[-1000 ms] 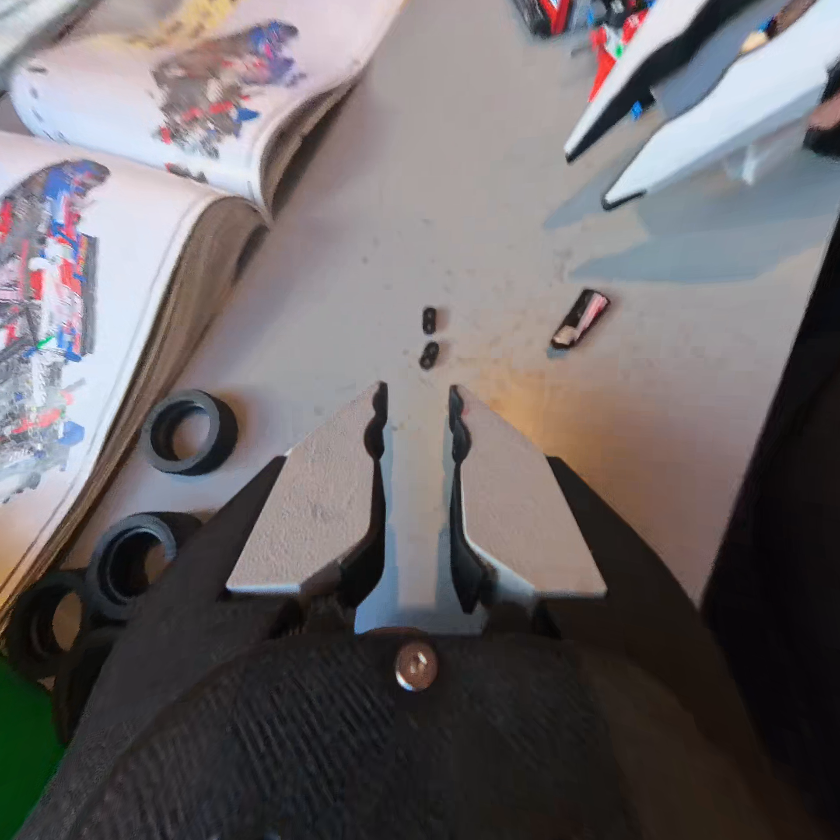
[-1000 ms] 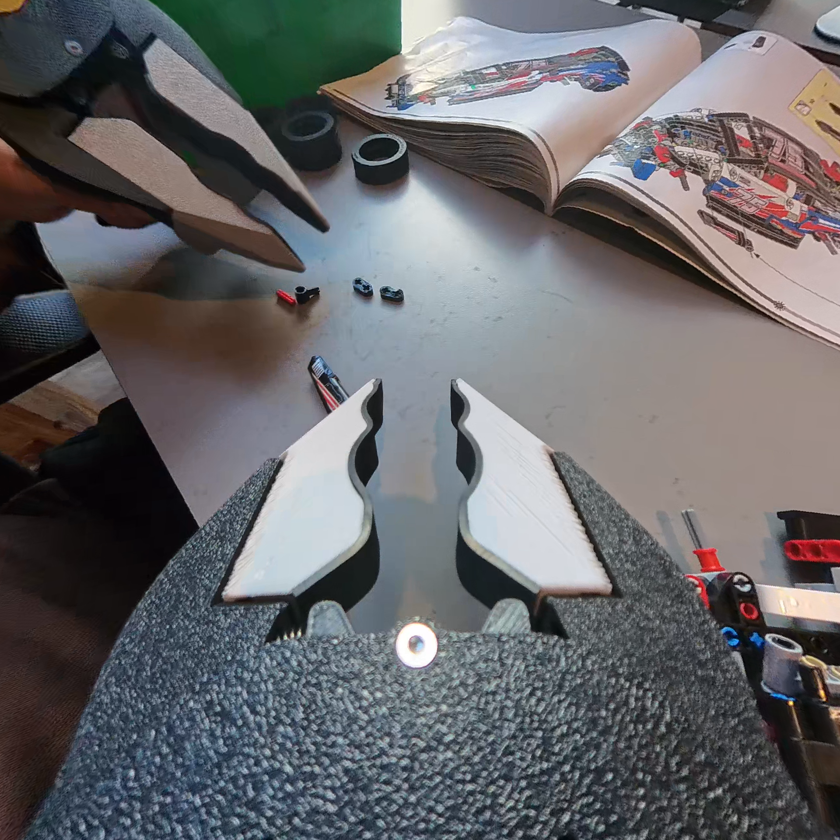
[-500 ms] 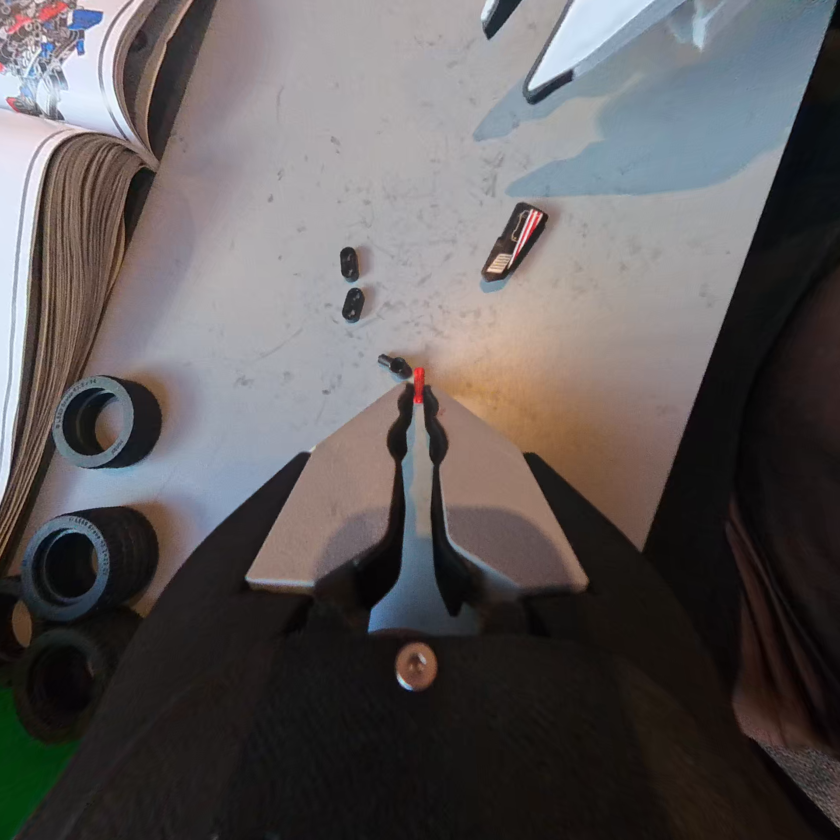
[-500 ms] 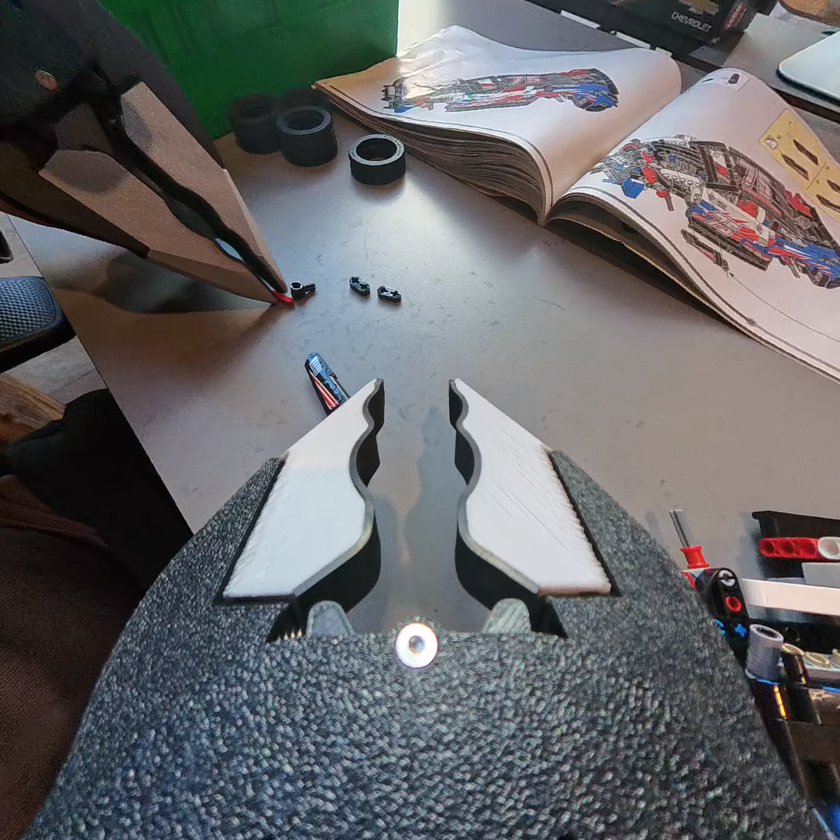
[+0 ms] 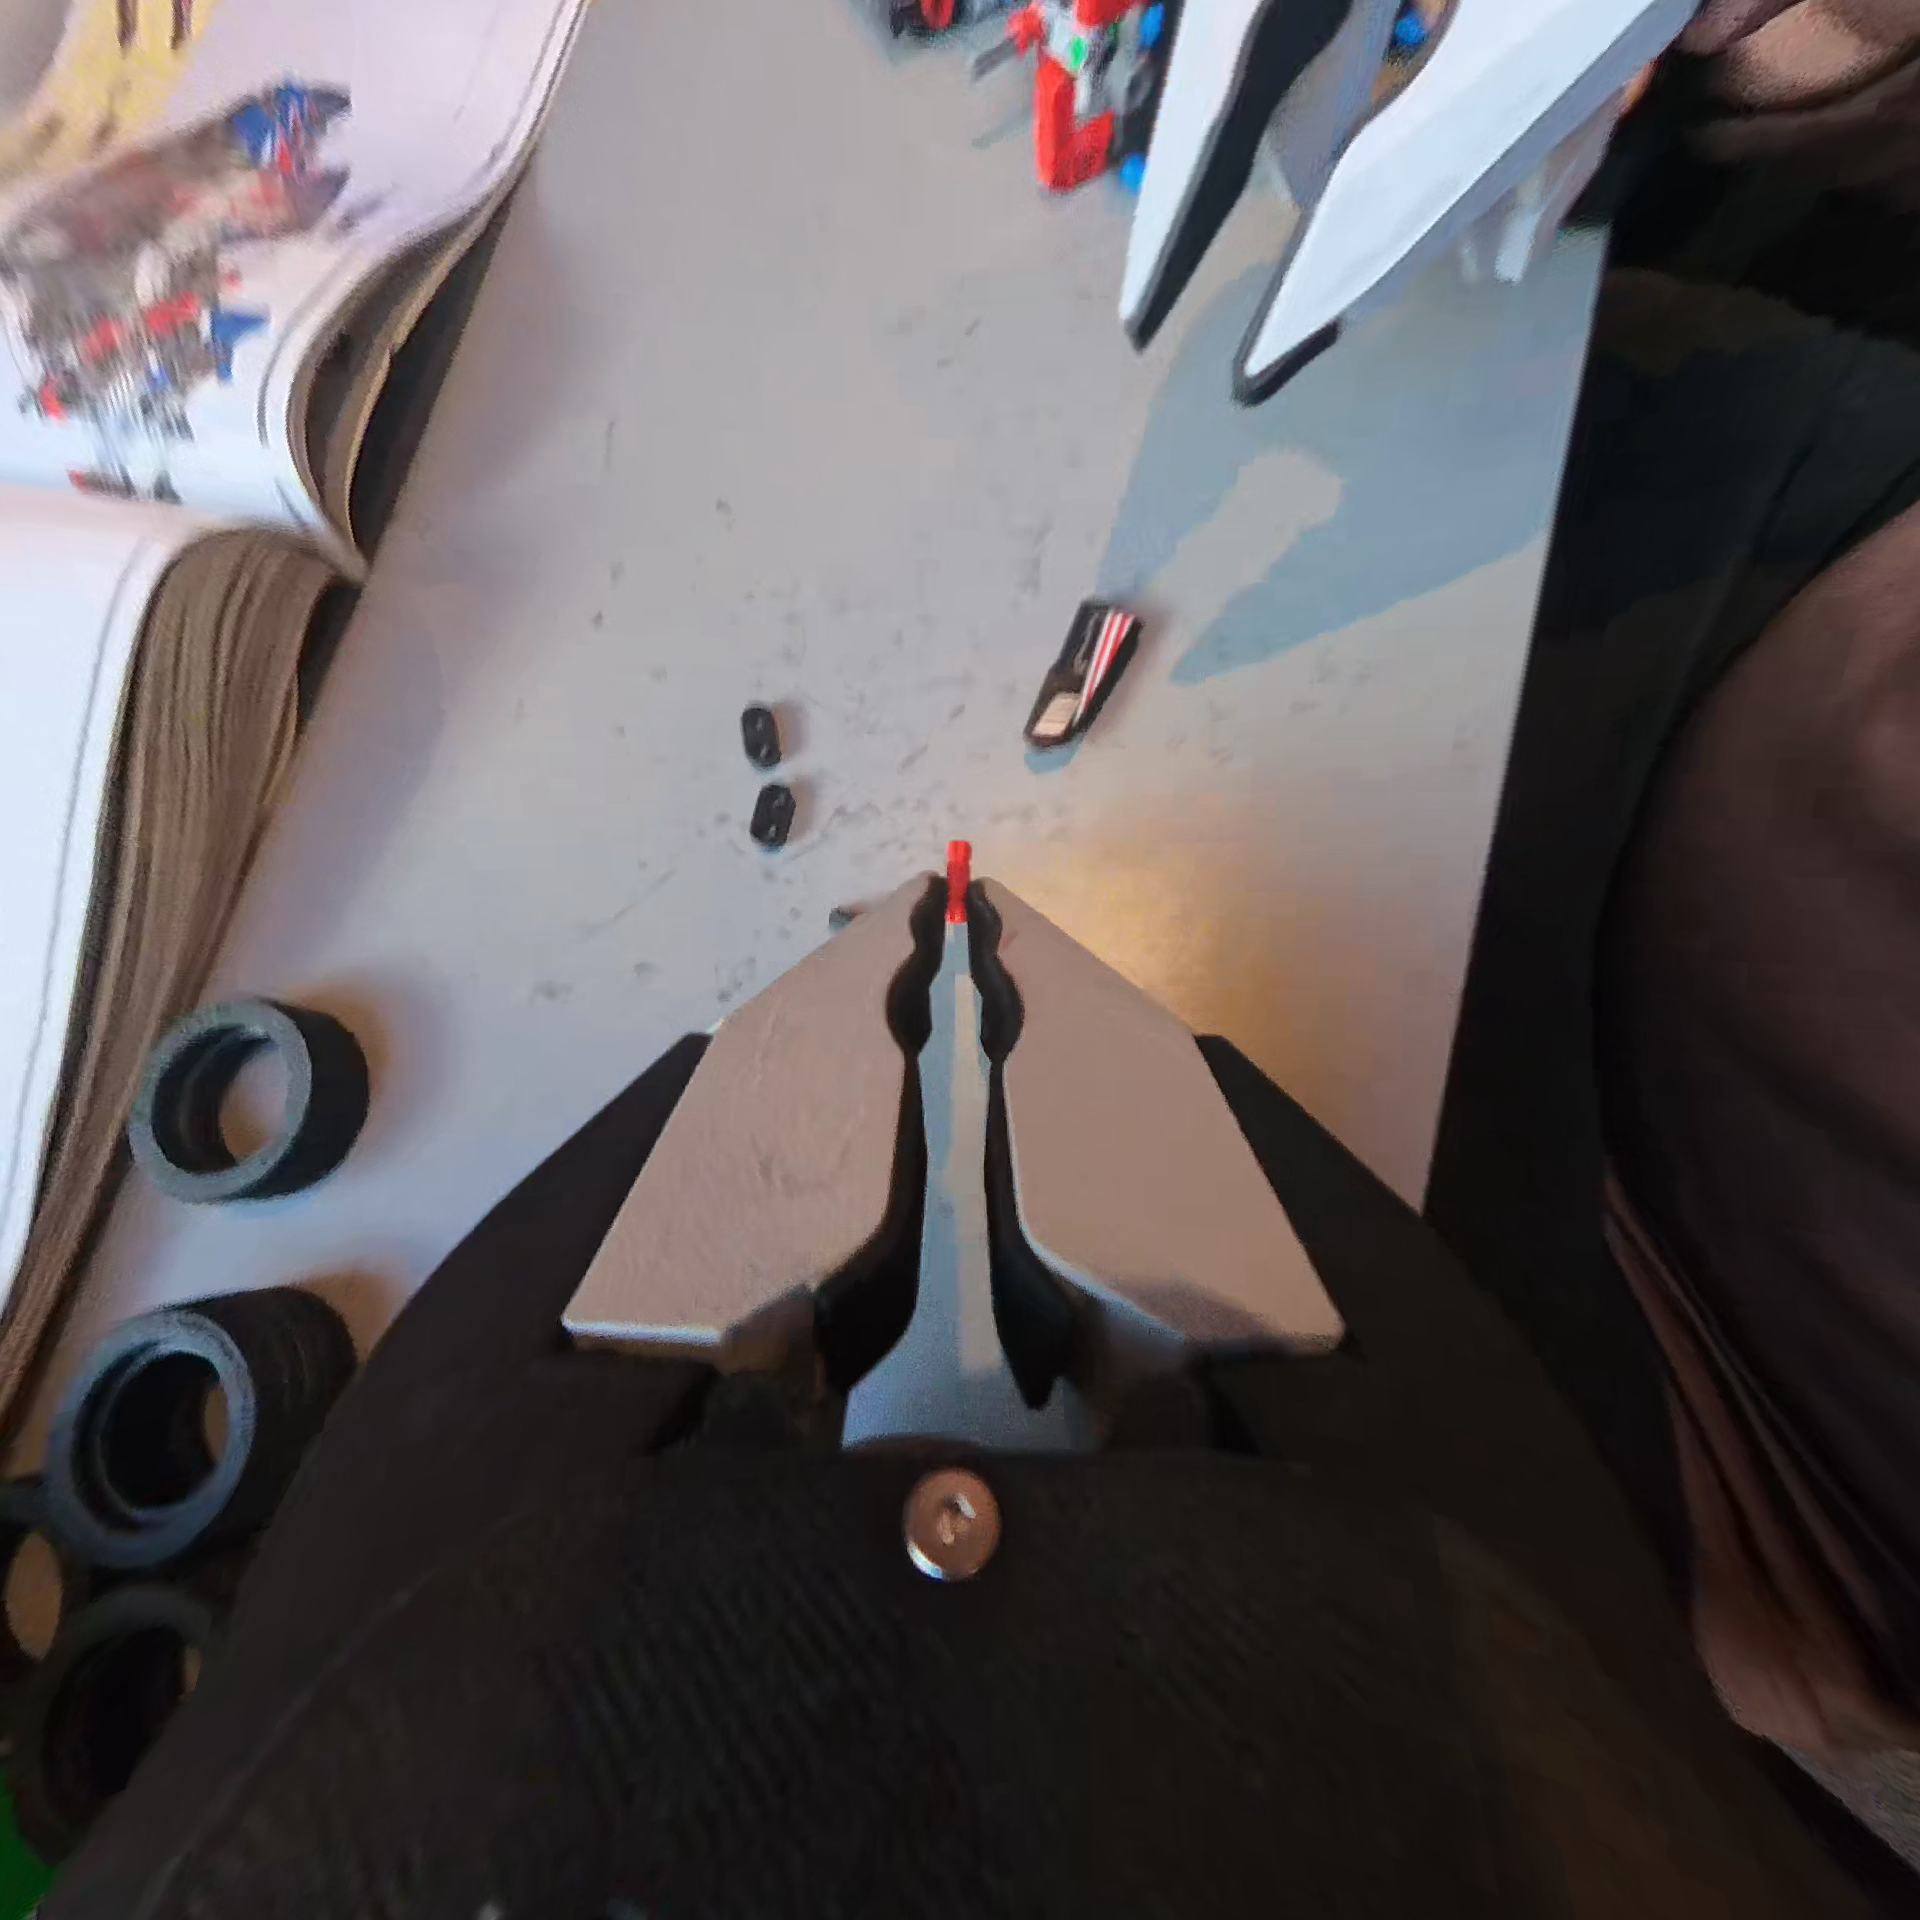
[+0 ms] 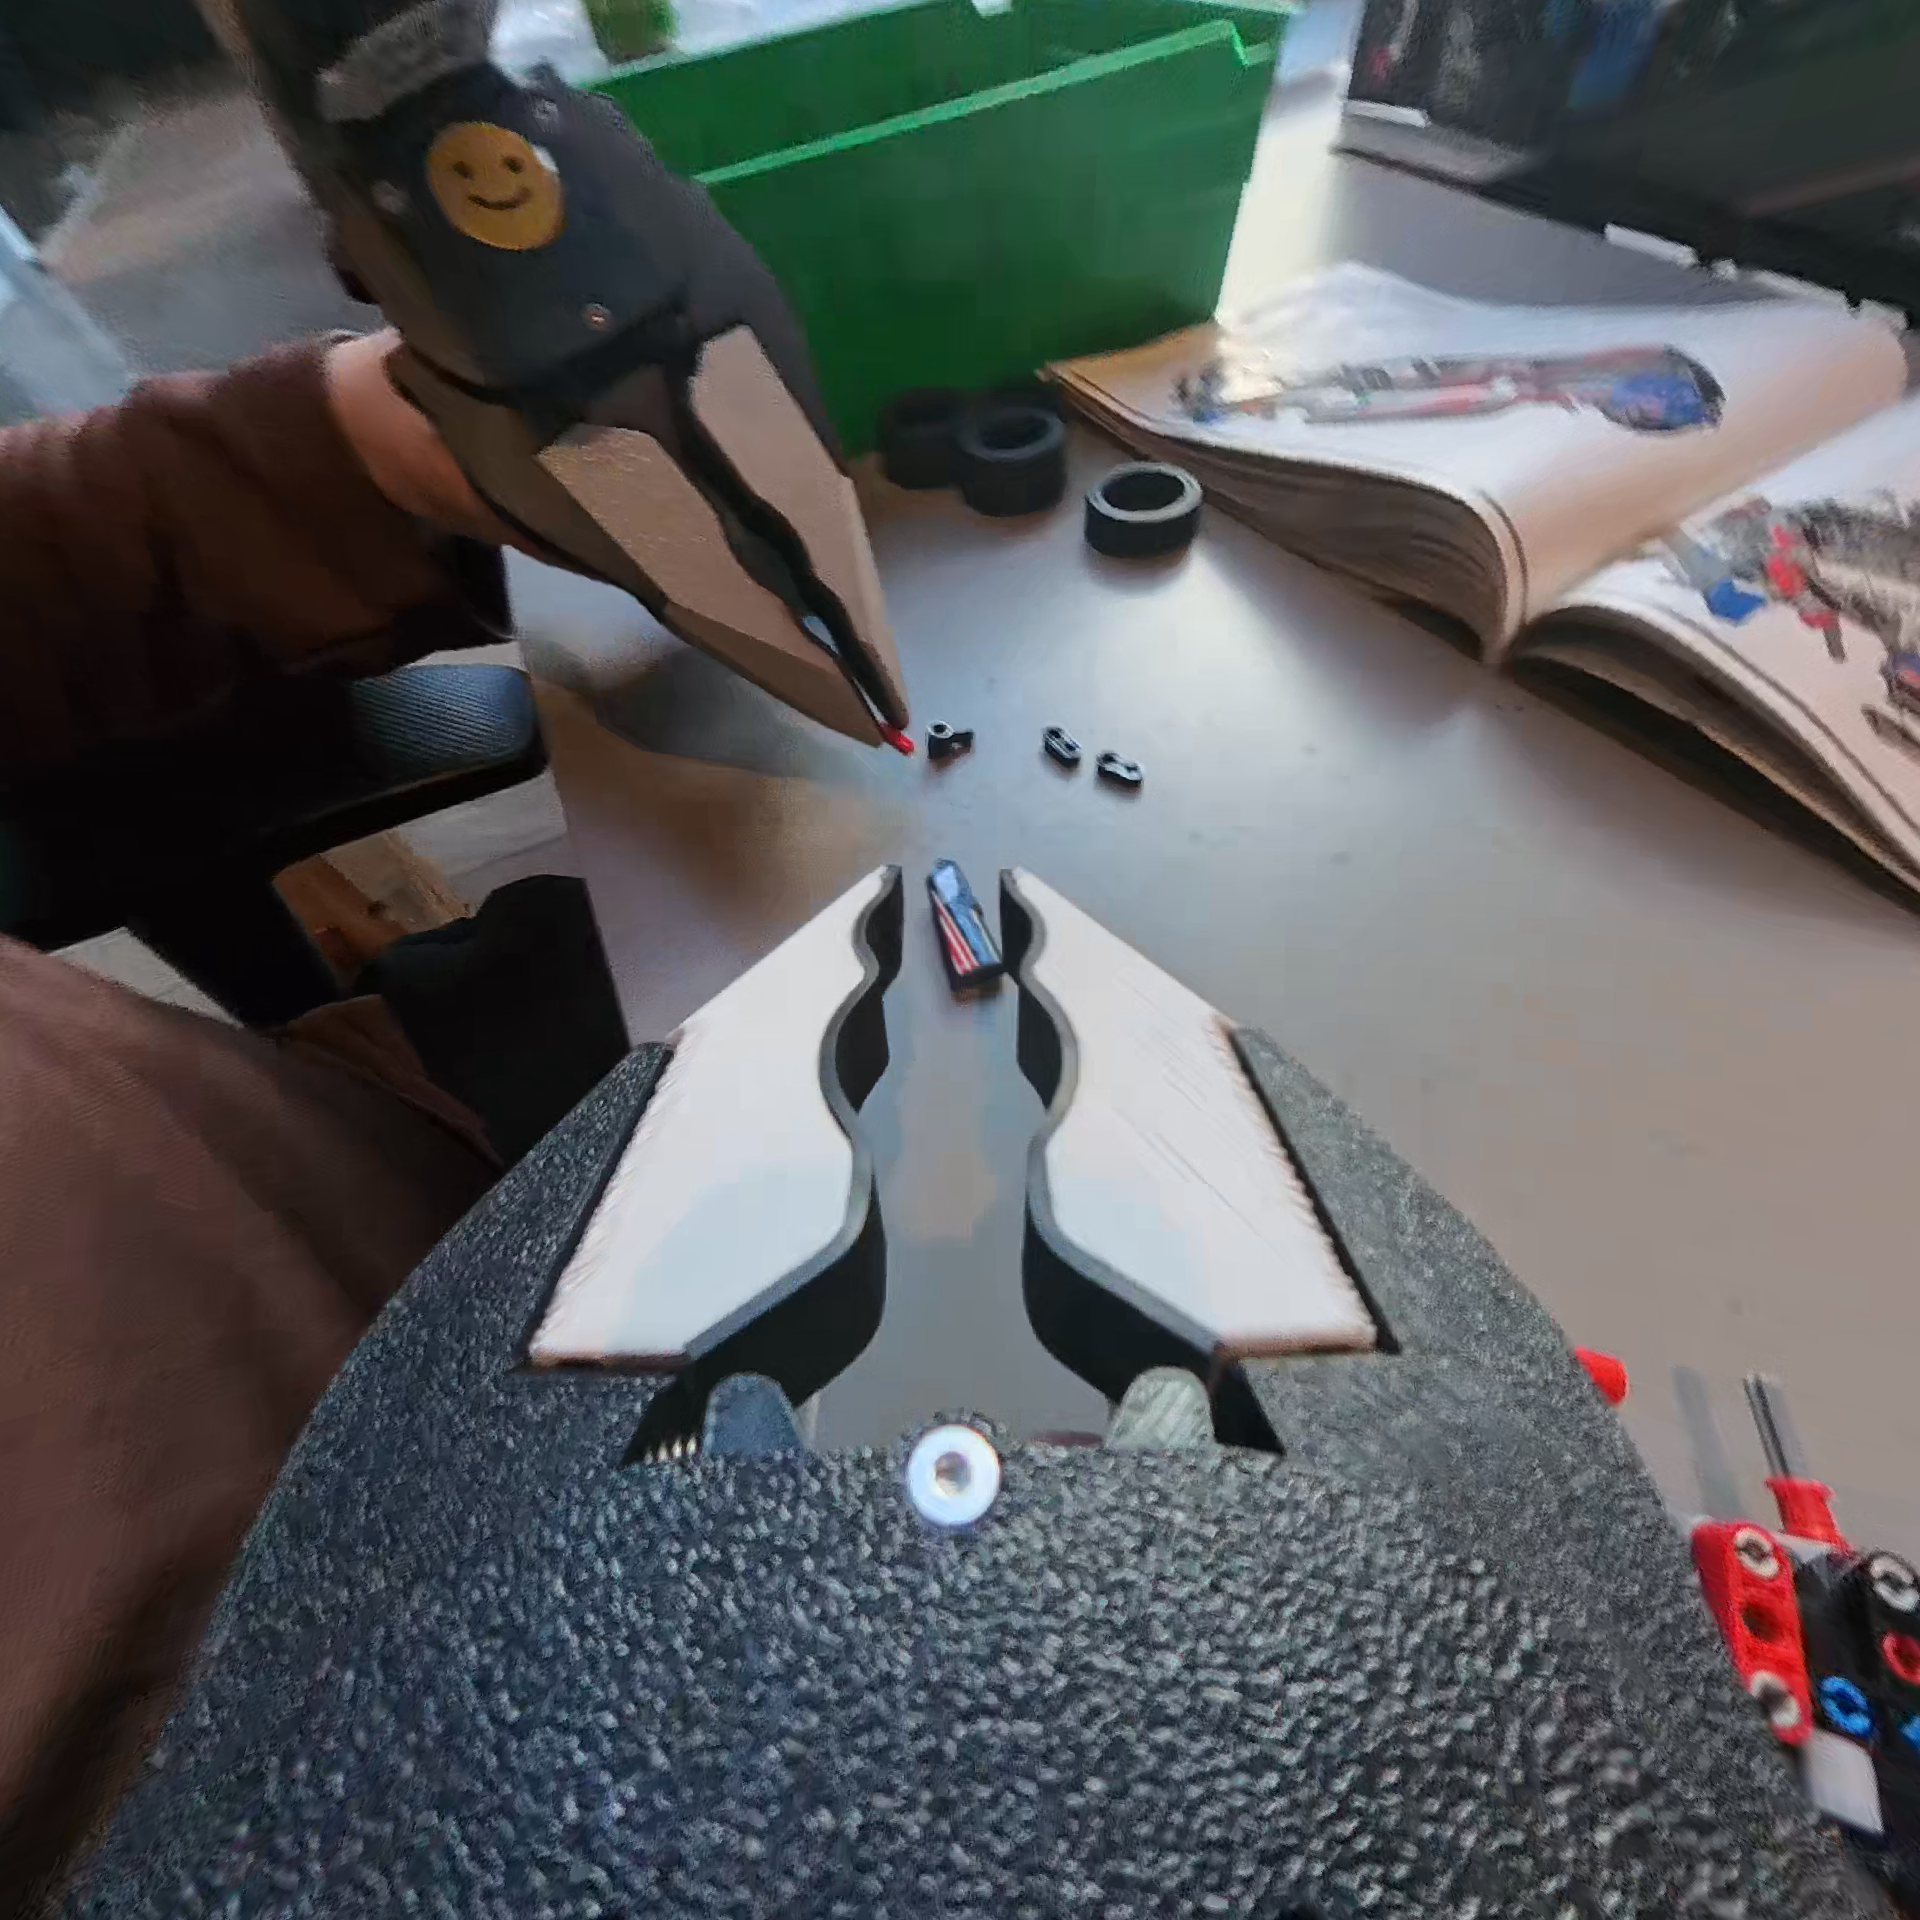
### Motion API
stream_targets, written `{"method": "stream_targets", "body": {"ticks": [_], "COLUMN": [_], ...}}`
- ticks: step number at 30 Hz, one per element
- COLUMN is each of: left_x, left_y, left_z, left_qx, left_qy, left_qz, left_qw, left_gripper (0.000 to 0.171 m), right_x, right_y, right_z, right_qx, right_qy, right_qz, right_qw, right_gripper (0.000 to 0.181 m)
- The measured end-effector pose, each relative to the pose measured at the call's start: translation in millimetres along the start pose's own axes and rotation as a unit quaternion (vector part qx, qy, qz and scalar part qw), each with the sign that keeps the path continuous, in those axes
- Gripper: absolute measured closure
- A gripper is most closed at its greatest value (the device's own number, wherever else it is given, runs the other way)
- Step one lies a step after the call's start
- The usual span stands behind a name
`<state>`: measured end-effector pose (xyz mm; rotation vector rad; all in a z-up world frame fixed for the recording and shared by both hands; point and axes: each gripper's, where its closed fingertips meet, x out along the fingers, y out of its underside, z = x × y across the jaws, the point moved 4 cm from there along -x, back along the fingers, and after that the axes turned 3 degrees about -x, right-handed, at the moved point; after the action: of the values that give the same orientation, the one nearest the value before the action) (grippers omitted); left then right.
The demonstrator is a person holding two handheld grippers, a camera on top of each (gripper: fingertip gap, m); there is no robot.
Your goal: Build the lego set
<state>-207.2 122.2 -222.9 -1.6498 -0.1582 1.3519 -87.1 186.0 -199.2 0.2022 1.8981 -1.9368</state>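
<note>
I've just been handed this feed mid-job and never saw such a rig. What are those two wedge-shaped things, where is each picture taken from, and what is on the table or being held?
They are hand-held two-finger grippers, one in each of a person's hands, each with a camera looking along its fingers.

The left wrist view shows the left gripper, shut on a small red pin.

The right wrist view shows the right gripper, open and empty, its fingers either side of a striped dark piece on the grey table.

Also lying there: three small black connectors, black tyres, an open instruction book, a green bin and a part-built model.
</note>
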Motion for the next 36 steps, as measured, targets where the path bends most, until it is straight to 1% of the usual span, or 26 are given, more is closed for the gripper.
{"method": "stream_targets", "body": {"ticks": [2,4,6,10,18,22,26,30,33,36], "left_x": [0,1,6,17,25,27,31,31,31,28], "left_y": [-14,-28,-35,-40,-46,-44,-43,-41,-40,-43], "left_z": [-11,-25,-34,-48,-60,-61,-59,-58,-58,-61], "left_qx": [0.032,0.073,0.106,0.157,0.181,0.173,0.106,0.047,0.030,0.018], "left_qy": [0.018,0.034,0.034,0.037,0.056,0.072,0.117,0.162,0.178,0.199], "left_qz": [-0.017,-0.035,-0.031,-0.017,-0.026,-0.022,-0.015,-0.007,-0.005,-0.023], "left_qw": [0.999,0.996,0.993,0.987,0.982,0.982,0.987,0.986,0.984,0.980], "left_gripper": [0.171,0.171,0.171,0.171,0.171,0.171,0.171,0.171,0.171,0.171], "right_x": [-3,-3,-2,-2,5,6,8,9,10,11], "right_y": [-4,-3,0,0,13,18,23,26,27,28], "right_z": [10,18,22,27,31,31,32,35,36,38], "right_qx": [-0.039,-0.075,-0.099,-0.141,-0.182,-0.210,-0.244,-0.275,-0.290,-0.298], "right_qy": [-0.031,-0.045,-0.049,-0.041,-0.038,-0.029,-0.016,-0.009,-0.005,-0.004], "right_qz": [-0.013,-0.008,-0.001,-0.006,0.047,0.065,0.080,0.087,0.091,0.092], "right_qw": [0.999,0.996,0.994,0.989,0.981,0.975,0.966,0.957,0.953,0.950], "right_gripper": [0.170,0.171,0.170,0.174,0.175,0.177,0.177,0.177,0.177,0.178]}}
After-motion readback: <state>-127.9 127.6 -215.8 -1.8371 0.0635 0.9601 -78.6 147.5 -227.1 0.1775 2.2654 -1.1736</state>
